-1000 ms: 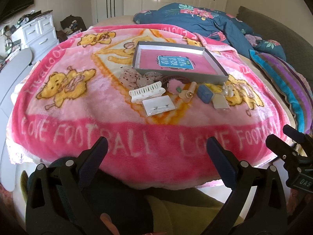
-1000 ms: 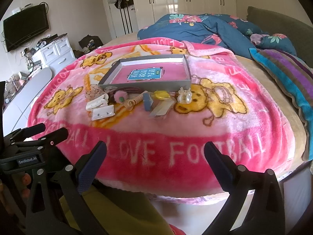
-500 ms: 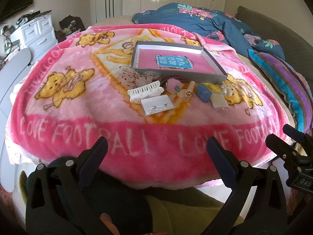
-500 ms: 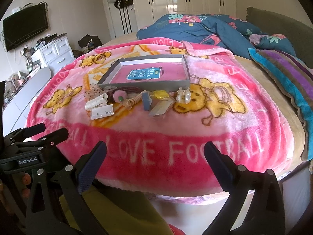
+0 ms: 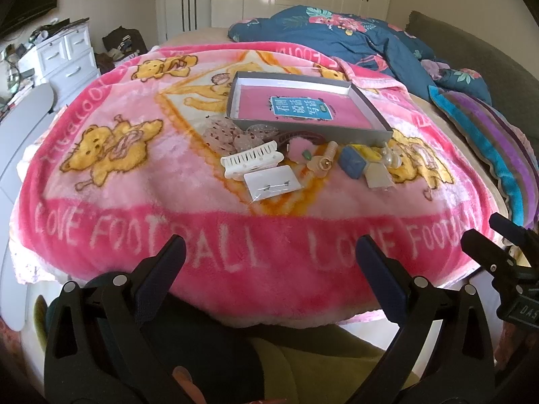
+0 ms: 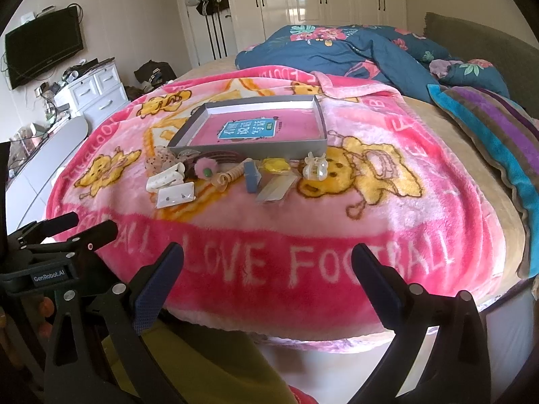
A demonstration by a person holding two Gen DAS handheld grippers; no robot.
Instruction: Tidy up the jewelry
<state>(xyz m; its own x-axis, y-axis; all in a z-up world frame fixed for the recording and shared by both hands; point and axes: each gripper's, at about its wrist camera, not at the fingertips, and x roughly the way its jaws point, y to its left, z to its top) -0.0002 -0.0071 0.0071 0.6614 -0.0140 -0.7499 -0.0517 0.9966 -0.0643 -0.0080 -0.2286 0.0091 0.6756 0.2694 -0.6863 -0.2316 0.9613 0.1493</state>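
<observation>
A grey box lid (image 5: 380, 133) (image 6: 256, 150) with a pink inside lies on the pink blanket. In front of it sits a row of small items: a white comb clip (image 5: 251, 161) (image 6: 165, 176), a card with earrings (image 5: 272, 181) (image 6: 176, 195), a pink pompom (image 5: 296, 148) (image 6: 203, 167), a beige spiral tie (image 5: 323, 163), a blue block (image 5: 350, 165) (image 6: 252, 176), a yellow piece (image 6: 277, 165) and a clear claw clip (image 6: 315, 166). My left gripper (image 5: 269, 256) and right gripper (image 6: 267, 261) are open and empty, near the bed's front edge, well short of the items.
A dark blue floral duvet (image 5: 337, 37) and a striped pillow (image 6: 498, 134) lie at the back and right. A white dresser (image 6: 94, 94) and a wall TV (image 6: 43, 50) stand to the left. The other gripper shows at each view's edge.
Both grippers have moved slightly forward toward the bed; the items appear a little nearer. Jaws stay open.
</observation>
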